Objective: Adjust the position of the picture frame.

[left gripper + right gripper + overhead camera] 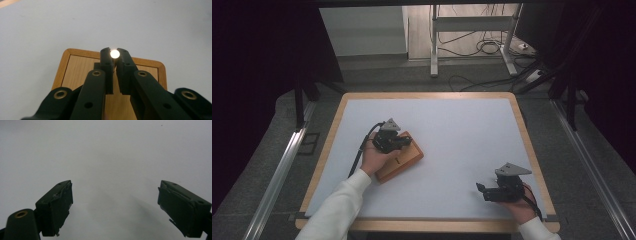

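A small round object, glaring white under the light, is seen in the left gripper view clamped between the tips of the left gripper, just above the centre of the frame. Its material and full shape cannot be told, because the glare washes out its surface. The jaws of the left gripper are drawn nearly together, with only a narrow slit left between them below the held object.

Directly beneath the tips a wooden board is observed, light in its inner panel and bordered by a darker rounded rim. In the high view the same wooden board is found left of centre, lying at a slant on the white table surface, with the left gripper held over its upper end by the left hand. Whether the held object touches the board cannot be told.

The right gripper is recorded in the lower right of the high view, held by the right hand near the table's front edge, well apart from the board. In the right gripper view its jaws are set wide apart, with nothing between them but the bare white surface.
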Available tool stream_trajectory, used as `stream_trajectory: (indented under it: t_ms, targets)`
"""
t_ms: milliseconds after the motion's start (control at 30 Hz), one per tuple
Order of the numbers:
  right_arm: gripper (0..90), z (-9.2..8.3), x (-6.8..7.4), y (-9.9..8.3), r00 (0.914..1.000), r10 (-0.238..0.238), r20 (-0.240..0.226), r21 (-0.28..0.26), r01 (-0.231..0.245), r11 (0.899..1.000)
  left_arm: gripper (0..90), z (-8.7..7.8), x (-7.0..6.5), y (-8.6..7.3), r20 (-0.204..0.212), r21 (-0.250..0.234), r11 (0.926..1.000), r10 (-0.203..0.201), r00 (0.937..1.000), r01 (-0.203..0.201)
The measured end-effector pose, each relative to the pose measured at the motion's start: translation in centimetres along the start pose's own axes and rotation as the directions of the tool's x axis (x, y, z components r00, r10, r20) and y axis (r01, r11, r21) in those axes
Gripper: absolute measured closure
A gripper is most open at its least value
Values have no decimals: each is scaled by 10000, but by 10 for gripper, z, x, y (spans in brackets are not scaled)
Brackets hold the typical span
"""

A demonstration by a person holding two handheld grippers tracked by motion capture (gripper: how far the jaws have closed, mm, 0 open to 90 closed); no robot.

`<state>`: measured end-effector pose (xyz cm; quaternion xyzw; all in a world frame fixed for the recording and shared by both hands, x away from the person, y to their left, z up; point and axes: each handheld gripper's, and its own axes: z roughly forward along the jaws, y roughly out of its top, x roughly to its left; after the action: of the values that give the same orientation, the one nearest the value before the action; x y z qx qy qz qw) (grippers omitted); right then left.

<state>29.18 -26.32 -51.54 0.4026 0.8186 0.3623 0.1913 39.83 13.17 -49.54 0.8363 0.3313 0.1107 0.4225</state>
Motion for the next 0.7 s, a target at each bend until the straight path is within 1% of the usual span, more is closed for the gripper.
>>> stream_trajectory:
  t_ms: [67, 133, 267, 300, 367, 467, 500, 633, 700]
  targets:
    - [131, 0, 0, 0, 10000, -15, 4, -8, 15, 10000, 844, 4, -8, 2, 162, 84, 9998, 170, 9997, -172]
    - [131, 0, 0, 0, 10000, -8, 8, -2, 8, 10000, 845, 8, -14, 3, 281, 180, 9995, 259, 9993, -264]
    - [131, 0, -1, 0, 10000, 9, 16, -13, -9, 10000, 844, 18, -23, 4, 395, 322, 9985, 429, 9983, -441]
    - [131, 0, -1, -1, 10000, -10, 23, -8, 10, 10000, 844, 20, -25, 5, 405, 388, 9979, 510, 9979, -526]
    - [131, 0, -1, -1, 10000, -20, 17, 4, 20, 10000, 844, 25, -28, 6, 460, 387, 9980, 482, 9978, -500]
    - [131, 1, 0, -1, 10000, -21, 11, 30, 20, 10000, 844, 29, -32, 9, 507, 471, 9971, 579, 9970, -603]
    - [130, 1, 0, -1, 10000, -28, 3, 30, 28, 10000, 844, 31, -34, 10, 541, 438, 9974, 552, 9970, -576]
    - [131, 1, 0, -1, 10000, -41, -13, 48, 41, 10000, 844, 37, -40, 14, 614, 452, 9964, 684, 9958, -712]
    - [130, 1, 0, -1, 10000, -36, -12, 67, 36, 10000, 844, 40, -42, 14, 576, 524, 9952, 793, 9952, -823]
